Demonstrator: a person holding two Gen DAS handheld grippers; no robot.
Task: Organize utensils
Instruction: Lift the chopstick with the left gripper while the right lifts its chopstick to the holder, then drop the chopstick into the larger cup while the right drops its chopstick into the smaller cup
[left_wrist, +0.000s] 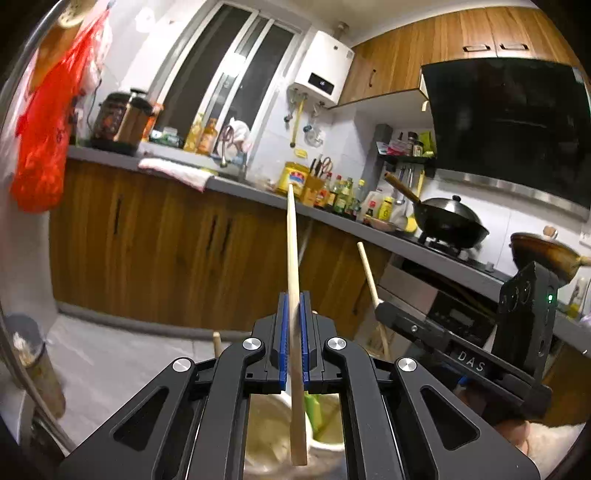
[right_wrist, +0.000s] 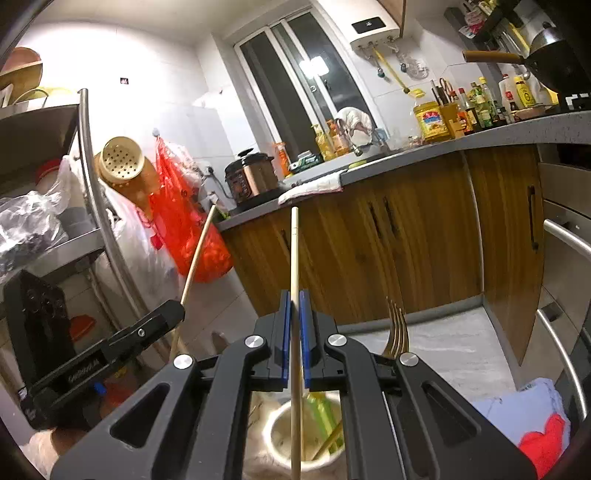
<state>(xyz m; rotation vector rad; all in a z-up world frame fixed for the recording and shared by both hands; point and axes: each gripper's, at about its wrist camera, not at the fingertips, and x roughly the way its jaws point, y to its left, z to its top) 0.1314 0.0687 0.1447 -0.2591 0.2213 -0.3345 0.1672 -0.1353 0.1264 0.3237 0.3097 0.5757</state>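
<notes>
Two grippers, each pinching one chopstick. Your left gripper (left_wrist: 293, 314) has its blue pads (left_wrist: 283, 343) pressed onto a wooden chopstick (left_wrist: 293, 240); the stick runs straight away from the camera, far tip up toward the counter edge (left_wrist: 258, 192), near end down over the cup. Your right gripper (right_wrist: 294, 317) clamps a second chopstick (right_wrist: 294, 258) the same way: long axis along the fingers, far tip up, near end dropping past the cup rim. In the right view the pads sit just off the stick on both sides, a thin gap showing, so how tight the grip is you cannot tell.

Below both grippers sits one cream utensil cup (right_wrist: 275, 432), also seen from the left wrist (left_wrist: 266, 413). Inside: something green (right_wrist: 321, 410) and a thin gold handle (right_wrist: 330, 439) leaning on the rim; the rest is hidden by the gripper bodies.

One gold fork (right_wrist: 397, 328) stands tines up just right of the right gripper; its base is hidden behind the linkage.

From the left wrist you see one more wooden stick end (left_wrist: 216, 341) poking up left of the fingers.

Further out on the counter: one black wok (left_wrist: 448, 221) on the stove, a row of sauce bottles (left_wrist: 343, 195), a yellow oil jug (left_wrist: 293, 179), a pressure cooker (right_wrist: 253, 173) and a folded cloth (left_wrist: 175, 171) over the counter's front edge.
</notes>
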